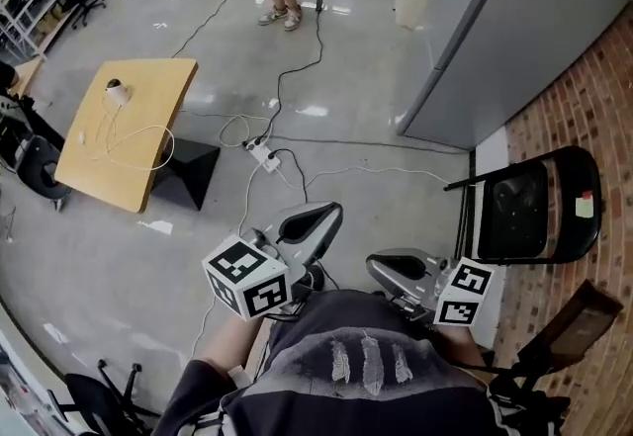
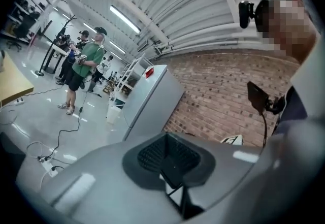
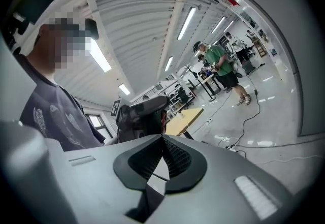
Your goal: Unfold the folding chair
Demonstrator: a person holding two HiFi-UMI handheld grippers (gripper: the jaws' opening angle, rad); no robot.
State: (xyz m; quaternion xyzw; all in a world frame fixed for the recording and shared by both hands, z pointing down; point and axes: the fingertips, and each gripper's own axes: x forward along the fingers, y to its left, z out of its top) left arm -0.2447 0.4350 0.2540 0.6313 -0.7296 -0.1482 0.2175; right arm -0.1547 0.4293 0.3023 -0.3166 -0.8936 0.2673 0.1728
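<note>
Dark grey shirt fabric [image 1: 368,362] with pale streaked print fills the bottom of the head view. Just beyond it, the smooth grey plastic left gripper [image 2: 171,166] and right gripper [image 3: 162,158] each carry a cube of black-and-white square markers. Both pairs of ribbed black jaws are pressed together with nothing between them. Well apart to the right, the black metal folding chair [image 1: 534,209] stands folded flat against a red brick wall [image 1: 584,108]. Its small green-and-red label [image 1: 585,206] is too small to read. Cables and a white power strip [image 1: 265,156] lie on the glossy grey concrete floor [image 1: 346,78].
</note>
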